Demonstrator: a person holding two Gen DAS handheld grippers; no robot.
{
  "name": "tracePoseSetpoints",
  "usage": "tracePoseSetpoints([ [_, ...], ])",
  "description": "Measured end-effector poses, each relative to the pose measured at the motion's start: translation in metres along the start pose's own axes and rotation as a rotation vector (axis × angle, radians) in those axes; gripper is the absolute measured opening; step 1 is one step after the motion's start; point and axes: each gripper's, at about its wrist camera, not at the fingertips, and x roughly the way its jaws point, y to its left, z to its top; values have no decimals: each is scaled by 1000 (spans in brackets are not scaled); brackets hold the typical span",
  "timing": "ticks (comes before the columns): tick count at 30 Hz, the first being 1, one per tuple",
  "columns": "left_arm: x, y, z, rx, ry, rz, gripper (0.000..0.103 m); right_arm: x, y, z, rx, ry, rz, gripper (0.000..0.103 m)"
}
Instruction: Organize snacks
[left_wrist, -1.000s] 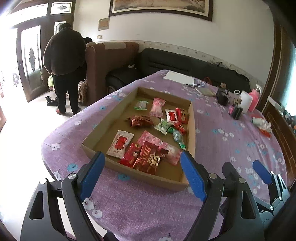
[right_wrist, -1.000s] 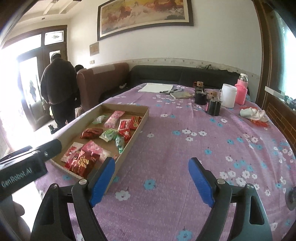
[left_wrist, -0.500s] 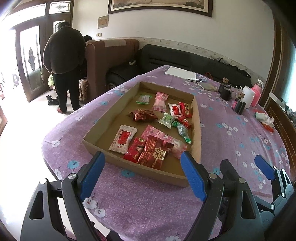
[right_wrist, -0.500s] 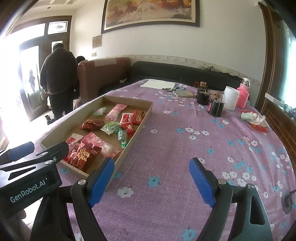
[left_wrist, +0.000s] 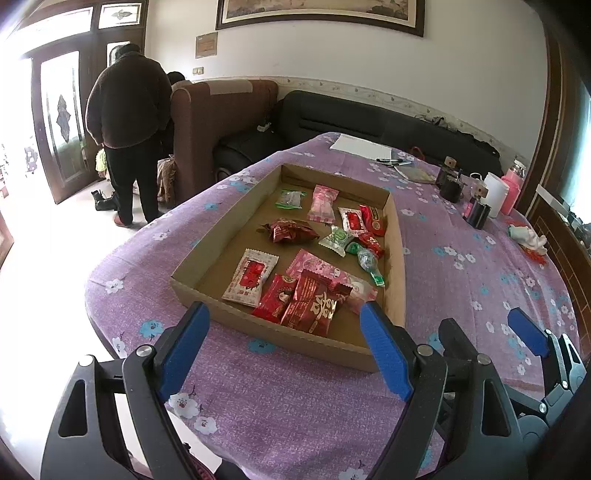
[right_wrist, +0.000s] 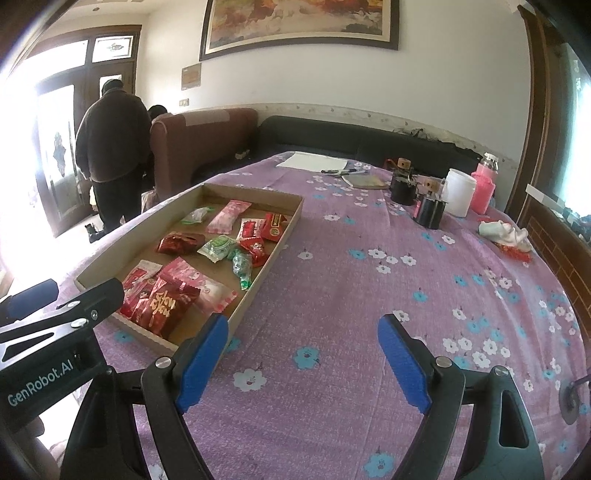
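Observation:
A shallow cardboard tray (left_wrist: 207, 288) (right_wrist: 284, 236) lies on the purple flowered tablecloth (left_wrist: 295, 406) and holds several wrapped snacks. Dark red packets (left_wrist: 310, 302) (right_wrist: 162, 302) are stacked at its near end beside a white-and-red packet (left_wrist: 251, 277). A crumpled red wrapper (left_wrist: 290, 230) and green sweets (left_wrist: 338, 240) (right_wrist: 218, 247) sit mid-tray, a pink packet (left_wrist: 322, 203) farther back. My left gripper (left_wrist: 286, 349) hovers open just short of the tray's near wall, empty. My right gripper (right_wrist: 301, 363) stands open over bare cloth, right of the tray's near corner, empty.
At the table's far right stand a white cup (right_wrist: 458, 192), a pink bottle (right_wrist: 484, 188) and dark holders (right_wrist: 430, 212); paper and pens (right_wrist: 314, 162) lie at the back, a crumpled cloth (right_wrist: 504, 232) near the right edge. A person (left_wrist: 127, 133) stands by the door beside an armchair (left_wrist: 218, 110).
Both views have shifted slightly, the tray sitting a little higher and more centred in the left wrist view. No snack has moved, and both grippers stay open and empty.

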Motion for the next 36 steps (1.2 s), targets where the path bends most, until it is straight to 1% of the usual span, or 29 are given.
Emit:
tracePoseSetpoints([
  [9, 2, 1, 0, -5, 15, -17, 85, 2, 0, 0, -4, 11, -10, 85],
  [36, -1, 0, 0, -6, -1, -11, 85, 1, -3, -2, -1, 6, -12, 86],
])
